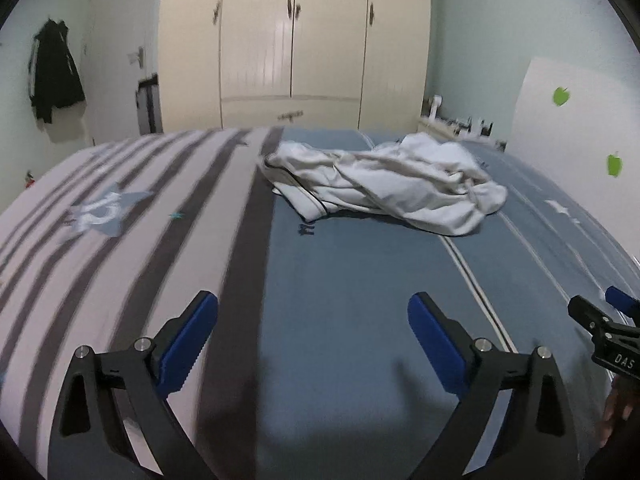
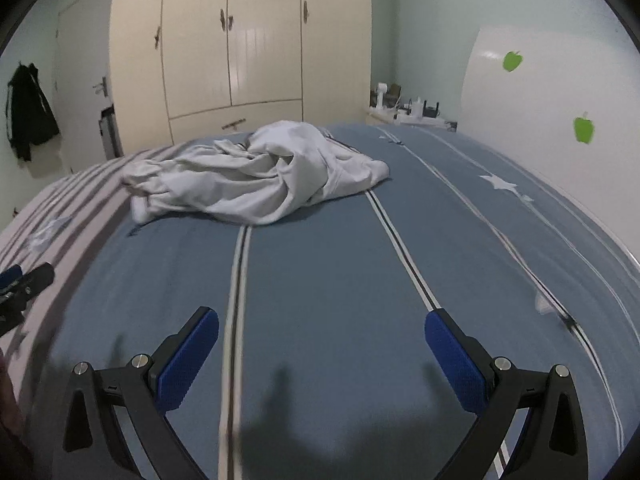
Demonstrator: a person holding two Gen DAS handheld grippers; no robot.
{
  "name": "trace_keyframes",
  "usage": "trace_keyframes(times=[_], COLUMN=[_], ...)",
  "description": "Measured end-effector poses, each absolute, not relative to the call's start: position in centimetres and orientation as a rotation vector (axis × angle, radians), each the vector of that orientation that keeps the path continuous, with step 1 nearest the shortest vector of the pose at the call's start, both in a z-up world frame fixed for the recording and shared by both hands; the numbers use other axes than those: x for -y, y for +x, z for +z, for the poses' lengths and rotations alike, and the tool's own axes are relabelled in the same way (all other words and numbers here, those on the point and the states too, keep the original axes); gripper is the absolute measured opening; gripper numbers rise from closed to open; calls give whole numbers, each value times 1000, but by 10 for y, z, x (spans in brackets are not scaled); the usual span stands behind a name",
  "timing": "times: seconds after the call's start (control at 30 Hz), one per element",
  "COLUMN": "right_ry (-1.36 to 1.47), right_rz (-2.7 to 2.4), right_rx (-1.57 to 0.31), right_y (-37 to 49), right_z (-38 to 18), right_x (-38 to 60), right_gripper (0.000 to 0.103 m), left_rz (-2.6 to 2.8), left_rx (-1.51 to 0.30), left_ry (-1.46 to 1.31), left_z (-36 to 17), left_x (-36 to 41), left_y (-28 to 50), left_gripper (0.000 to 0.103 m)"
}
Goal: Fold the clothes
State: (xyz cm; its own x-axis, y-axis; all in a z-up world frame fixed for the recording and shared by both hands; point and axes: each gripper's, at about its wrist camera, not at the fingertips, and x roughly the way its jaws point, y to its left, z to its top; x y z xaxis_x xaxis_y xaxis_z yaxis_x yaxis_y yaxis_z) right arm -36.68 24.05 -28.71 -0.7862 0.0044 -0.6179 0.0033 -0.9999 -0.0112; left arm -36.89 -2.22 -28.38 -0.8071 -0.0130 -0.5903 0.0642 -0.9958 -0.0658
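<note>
A crumpled white garment (image 1: 384, 184) with dark piping lies in a heap on the far part of the bed; it also shows in the right wrist view (image 2: 256, 176). My left gripper (image 1: 312, 320) is open and empty, held above the near part of the bed, well short of the garment. My right gripper (image 2: 322, 332) is also open and empty, above the blue bedspread, likewise well short of the garment. The right gripper's tip shows at the right edge of the left wrist view (image 1: 608, 320).
The bedspread is blue (image 2: 328, 264) with thin stripes on the right and pink with grey stripes (image 1: 120, 240) on the left. A cream wardrobe (image 1: 292, 40) stands beyond the bed. A dark jacket (image 1: 54, 76) hangs on the left wall. A white board (image 2: 540, 120) leans at right.
</note>
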Motion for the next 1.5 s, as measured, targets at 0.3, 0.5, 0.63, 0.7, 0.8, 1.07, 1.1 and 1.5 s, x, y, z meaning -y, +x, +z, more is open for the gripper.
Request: trace_keyframes(times=[0.3,0.5,0.63,0.7,0.8,1.07,1.1,1.5], right_ry=[-1083,-1145,-1281,-1347,-1353,-1298,-1295,-1384], right_rz=[2881,2880,2878,2873,2901,3031,3045,3114], right_rx=[-130,-136,-64,37,20,-123,-108,-136], right_y=[-524,-574,-593,-597,-586,-503,-487,-182], right_z=[-305,-313,-324,-328,-324,-303,-300,-304], right_x=[-246,-238,-225,-215,-215,-234,-235,-224], right_gripper=[102,102,76,7,5,4,4,4], left_rz=[-2864,-2761,-2757,-2794,-2843,-2994,-3018,-3047], left_rx=[-151,-256,-258,-265,-195,-148,-162,-173], left_ry=[1046,1172,1201,1233,1280,1249,1251,1347], left_z=[-306,-337,-344,-346,-340,-312,-307,-299], left_x=[40,68,66,63,52,54,56,87], left_y=[-527,-574,-581,-581,-576,-498,-480,-192], left_gripper=[82,65,60,37,7,5,5,5])
